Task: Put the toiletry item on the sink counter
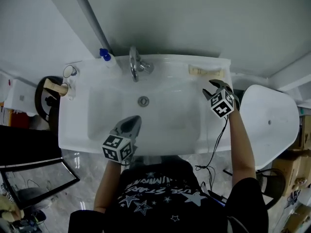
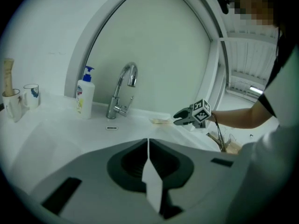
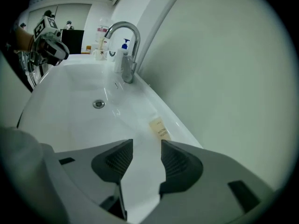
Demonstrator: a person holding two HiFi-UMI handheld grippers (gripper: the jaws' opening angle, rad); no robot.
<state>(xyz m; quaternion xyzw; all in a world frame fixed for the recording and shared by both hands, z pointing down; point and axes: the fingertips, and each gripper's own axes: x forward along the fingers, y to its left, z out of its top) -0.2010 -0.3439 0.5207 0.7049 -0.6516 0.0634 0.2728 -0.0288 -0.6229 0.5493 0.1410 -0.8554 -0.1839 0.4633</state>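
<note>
Where the sink counter (image 1: 74,125) meets the wall (image 1: 194,18), a sachet (image 1: 206,72) lies

Toiletry item (image 3: 160,129), centre of the right gripper view: print too blurred to read. Its lower end meets a jaw of the right gripper (image 3: 145,147), and any part behind that jaw is hidden. In the left gripper view, right of centre, the item is a small pale smear of unclear shape.

Soap bottle (image 2: 85,94), left of centre: label print too small to read.

Cups (image 2: 31,95), far left: the nearer one is partly lost at the dark lens rim.

Distant items (image 3: 101,34), upper left of the right gripper view: too small to identify.

Clutter (image 1: 14,217), lower left corner of the head view: cut off by the frame edge.
</note>
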